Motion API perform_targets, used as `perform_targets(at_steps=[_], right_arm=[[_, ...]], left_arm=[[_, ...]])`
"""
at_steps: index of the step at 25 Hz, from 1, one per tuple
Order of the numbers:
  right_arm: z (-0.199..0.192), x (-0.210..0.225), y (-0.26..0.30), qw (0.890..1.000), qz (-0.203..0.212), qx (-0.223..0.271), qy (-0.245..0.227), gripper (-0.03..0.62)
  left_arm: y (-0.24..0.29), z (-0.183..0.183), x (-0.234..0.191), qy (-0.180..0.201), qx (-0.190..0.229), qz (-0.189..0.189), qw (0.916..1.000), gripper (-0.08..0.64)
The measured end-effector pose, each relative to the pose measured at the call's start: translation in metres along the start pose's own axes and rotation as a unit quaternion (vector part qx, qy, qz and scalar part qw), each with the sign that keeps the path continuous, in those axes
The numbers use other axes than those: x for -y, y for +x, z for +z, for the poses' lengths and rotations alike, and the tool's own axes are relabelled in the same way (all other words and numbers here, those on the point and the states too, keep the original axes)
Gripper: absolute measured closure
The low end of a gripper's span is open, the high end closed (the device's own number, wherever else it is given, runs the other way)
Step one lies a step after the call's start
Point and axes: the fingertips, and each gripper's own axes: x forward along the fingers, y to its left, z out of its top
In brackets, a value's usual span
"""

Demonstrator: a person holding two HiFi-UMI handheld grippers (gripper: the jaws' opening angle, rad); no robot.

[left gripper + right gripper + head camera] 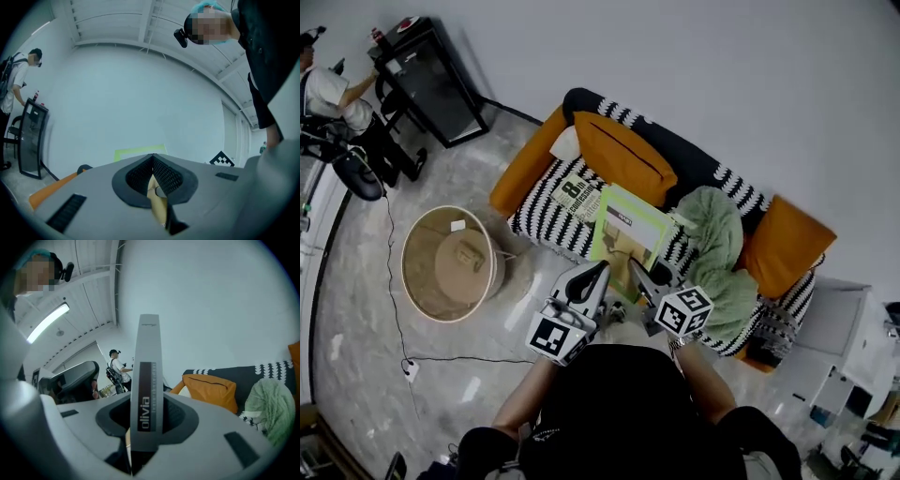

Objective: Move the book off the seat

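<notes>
A lime-green book (628,232) is lifted at a tilt over the front of the striped sofa seat (546,220). My right gripper (636,269) is shut on its near edge. In the right gripper view the grey spine of the book (147,371), printed "olivia", stands upright between the jaws of the right gripper (147,401). My left gripper (600,270) sits at the book's lower left edge. In the left gripper view the tips of the left gripper (152,157) meet, shut. The green book (136,153) shows just beyond them. Whether they pinch it is hidden.
A magazine (575,195) lies on the seat beside an orange cushion (623,155). A green blanket (717,253) is heaped on the right. On the floor to the left stands a round wicker basket (450,262), with a black cabinet (431,75) and a person (337,103) beyond.
</notes>
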Motion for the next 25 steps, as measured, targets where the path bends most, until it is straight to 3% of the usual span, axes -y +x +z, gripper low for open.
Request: perform_targets(at_steps=[9, 18, 25], right_arm=[[-0.019, -0.037, 0.022, 0.993, 0.102, -0.054, -0.021, 0.457], [-0.05, -0.093, 0.043, 0.973, 0.197, -0.109, -0.048, 0.457], [-0.072, -0.133, 0.066, 0.959, 0.236, -0.148, -0.059, 0.457]], left_arm=[[-0.041, 0.003, -0.006, 0.016, 0.025, 0.107, 0.9938, 0.549], [-0.118, -0.006, -0.021, 0.014, 0.052, 0.241, 0.969, 0.549], [-0.167, 0.001, -0.036, 0.016, 0.078, 0.305, 0.9492, 0.549]])
